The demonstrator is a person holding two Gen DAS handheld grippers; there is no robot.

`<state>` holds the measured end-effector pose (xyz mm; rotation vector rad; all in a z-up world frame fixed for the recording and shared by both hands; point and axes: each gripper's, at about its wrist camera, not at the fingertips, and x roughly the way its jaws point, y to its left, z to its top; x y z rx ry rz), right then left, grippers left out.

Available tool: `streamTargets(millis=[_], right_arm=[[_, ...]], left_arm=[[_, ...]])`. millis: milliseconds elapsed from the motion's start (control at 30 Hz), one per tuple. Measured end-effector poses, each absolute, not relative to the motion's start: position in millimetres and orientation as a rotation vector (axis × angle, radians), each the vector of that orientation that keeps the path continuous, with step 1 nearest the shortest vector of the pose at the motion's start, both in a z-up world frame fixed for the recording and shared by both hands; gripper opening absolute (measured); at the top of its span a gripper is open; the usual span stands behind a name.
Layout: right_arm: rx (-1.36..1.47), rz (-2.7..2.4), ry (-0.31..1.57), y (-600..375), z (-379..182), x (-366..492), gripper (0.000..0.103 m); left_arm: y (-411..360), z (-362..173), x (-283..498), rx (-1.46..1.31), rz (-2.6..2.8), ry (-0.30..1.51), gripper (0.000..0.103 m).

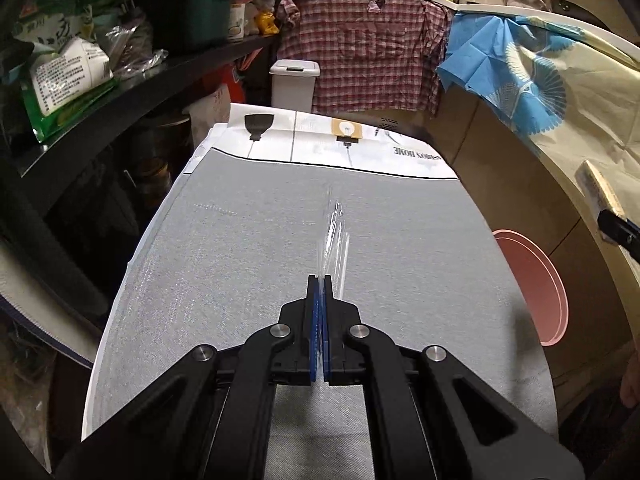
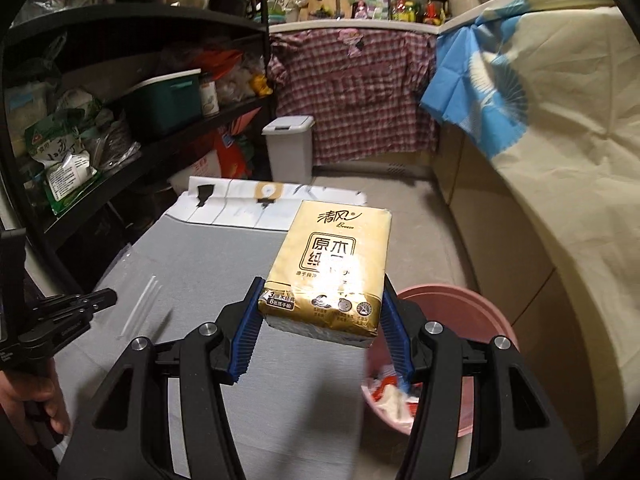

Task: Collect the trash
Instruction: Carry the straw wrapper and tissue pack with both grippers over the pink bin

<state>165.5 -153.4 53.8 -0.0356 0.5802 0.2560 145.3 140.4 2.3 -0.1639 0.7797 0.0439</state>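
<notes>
The right gripper (image 2: 322,320) holds a gold tissue pack (image 2: 330,268) across its near end, blue pads pressed on both narrow sides, the pack jutting forward in the centre of the right wrist frame and clear of the grey table (image 2: 192,264). Just right of it and lower sits the pink basin (image 2: 472,320), with red and white scraps already inside. I'd judge the pack light and soft, its film wrap slippery, so a grip low across the width like this one should hold, though squeezing harder would only crush it. The left gripper (image 1: 320,284) is shut on a clear plastic wrapper (image 1: 334,236), a thin glinting strip that stands up from the pinched jaws in mid-frame of the left wrist view. That film looks almost weightless and limp, likely to cling or flutter, so pinching it near one end seems right. From the left view the basin (image 1: 536,288) shows at the right edge, beside the table (image 1: 240,248). At lower left of the right view, a hand (image 2: 36,408) grips the other tool's handle
</notes>
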Motion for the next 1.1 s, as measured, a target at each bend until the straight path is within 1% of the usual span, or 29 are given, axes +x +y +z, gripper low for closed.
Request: streamTargets(millis=[200,600,767,1100], right_arm=[[-0.008,0.196,0.563,-192,55,162,0.055],[0.076,0.080,0.578,-255,34,171,0.055],[0.137,0.048,0.598,-280,27,175,0.055],[0.132,0.013,0.633,-298,14,189,0.055]], left_arm=[[125,11,137,-0.164,0.023,0.775,0.001],[85,20,136,-0.128,-0.011,0.773,0.001],[70,26,143,-0.115,-0.037,0.774,0.001],[21,36,177,-0.095,-0.120,0.777,0.001]])
